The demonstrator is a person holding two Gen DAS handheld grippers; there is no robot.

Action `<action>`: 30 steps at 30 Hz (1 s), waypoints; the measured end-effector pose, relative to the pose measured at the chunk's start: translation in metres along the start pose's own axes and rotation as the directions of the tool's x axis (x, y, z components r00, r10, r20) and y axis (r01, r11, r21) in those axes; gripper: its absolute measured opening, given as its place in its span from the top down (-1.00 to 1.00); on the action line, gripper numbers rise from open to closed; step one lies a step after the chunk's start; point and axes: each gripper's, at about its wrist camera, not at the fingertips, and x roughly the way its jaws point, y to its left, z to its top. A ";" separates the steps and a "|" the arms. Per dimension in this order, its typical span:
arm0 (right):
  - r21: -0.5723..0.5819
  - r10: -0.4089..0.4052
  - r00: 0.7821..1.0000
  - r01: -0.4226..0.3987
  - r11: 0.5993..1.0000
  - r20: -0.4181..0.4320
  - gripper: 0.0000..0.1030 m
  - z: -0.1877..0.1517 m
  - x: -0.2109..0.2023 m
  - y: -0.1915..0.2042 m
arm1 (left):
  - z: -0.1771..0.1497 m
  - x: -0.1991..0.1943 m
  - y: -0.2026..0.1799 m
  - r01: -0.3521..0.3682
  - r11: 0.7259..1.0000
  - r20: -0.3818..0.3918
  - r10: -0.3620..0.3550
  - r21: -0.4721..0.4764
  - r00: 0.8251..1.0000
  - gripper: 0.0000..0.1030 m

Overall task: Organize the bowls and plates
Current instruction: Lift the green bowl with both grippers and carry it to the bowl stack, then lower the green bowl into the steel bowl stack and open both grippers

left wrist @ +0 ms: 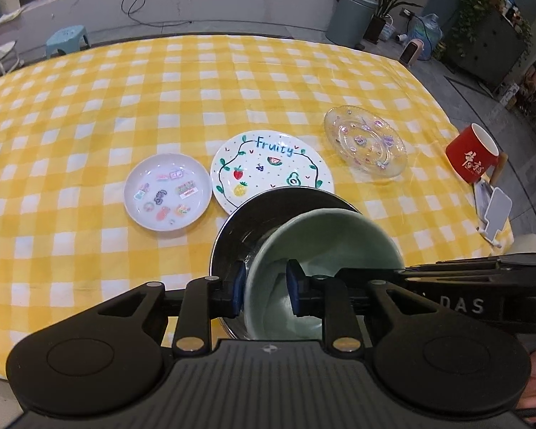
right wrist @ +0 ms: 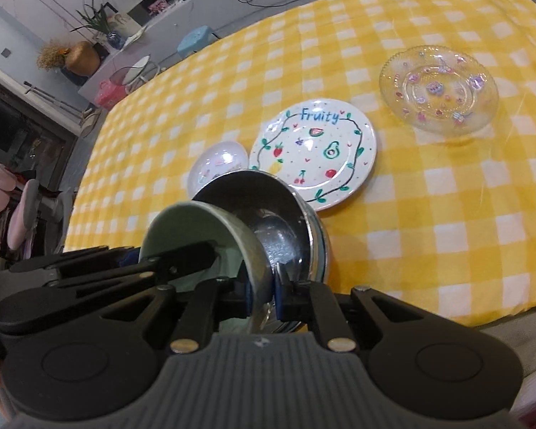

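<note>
Left claw clamps the tilted green bowl's rim; right claw clamps the steel bowl's rim, the green one resting inside.

"Fruity" on the white plate; "DAS" on the claw.

The steel bowl hides part of the small plate and the Fruity plate's near rim.
</note>
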 end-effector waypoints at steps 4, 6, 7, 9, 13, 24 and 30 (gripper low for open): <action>0.006 -0.026 1.000 0.026 1.000 -0.009 0.81 0.005 0.008 -0.003 | 0.001 -0.005 0.007 0.000 1.000 0.027 0.001 -0.030 1.000 0.47; 0.007 -0.032 0.999 0.032 0.999 -0.012 0.80 0.006 0.009 -0.003 | 0.001 -0.007 0.009 0.006 0.999 0.039 -0.004 -0.035 0.999 0.43; 0.002 -0.035 0.999 0.035 0.999 -0.012 0.80 0.007 0.010 -0.003 | 0.001 -0.008 0.011 0.005 0.999 0.043 -0.004 -0.032 0.999 0.43; -0.006 -0.043 0.999 0.043 0.999 -0.013 0.80 0.008 0.011 0.000 | 0.000 -0.011 0.013 0.014 1.000 0.048 -0.013 -0.026 0.999 0.43; -0.009 -0.057 0.998 0.056 0.998 -0.026 0.80 0.011 0.018 0.002 | 0.001 -0.018 0.019 0.029 0.998 0.071 -0.025 -0.048 0.997 0.37; -0.030 -0.082 0.994 0.080 0.996 -0.070 0.46 0.021 0.031 0.012 | -0.001 -0.019 0.034 -0.011 0.996 0.075 0.017 -0.086 0.997 0.36; -0.091 -0.093 0.992 0.086 0.992 -0.080 0.17 0.025 0.025 0.027 | 0.000 -0.021 0.041 0.003 0.992 0.080 0.007 -0.126 0.997 0.36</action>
